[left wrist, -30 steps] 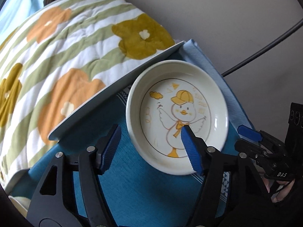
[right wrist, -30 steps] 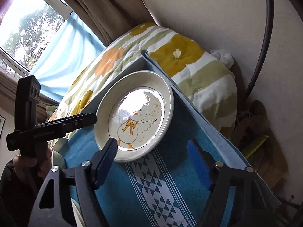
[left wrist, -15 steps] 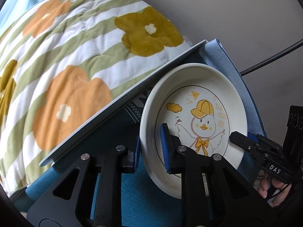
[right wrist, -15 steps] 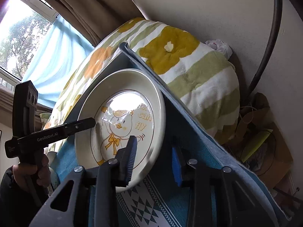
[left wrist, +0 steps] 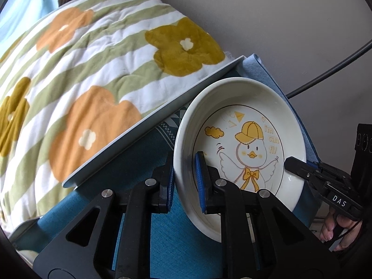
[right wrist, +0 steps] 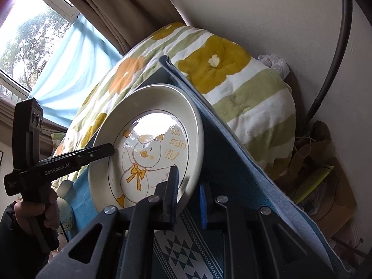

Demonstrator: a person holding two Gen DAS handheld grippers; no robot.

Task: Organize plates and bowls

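Plate [left wrist: 246,125]: shallow, cream-white, raised rim. Printed inside: a duck in a yellow cap and yellow bow, a small yellow cloud, and the words "I'm can fly". Strong window glare on the upper part of the print in the right wrist view.

Position: the plate is tilted over the blue cloth [left wrist: 181,239] that covers the counter [left wrist: 148,121], near the far corner. Whether its lower edge touches the cloth cannot be told.

Left gripper [left wrist: 184,181]: fingers clamped on the plate's left rim, one blue pad inside the dish, the other behind the rim.

Right gripper [right wrist: 189,200]: fingers closed on the opposite rim, one pad across the duck's lower body, the other behind the plate.

Surroundings: a flower-patterned blanket [left wrist: 93,69] lies just beyond the counter edge, against the wall.
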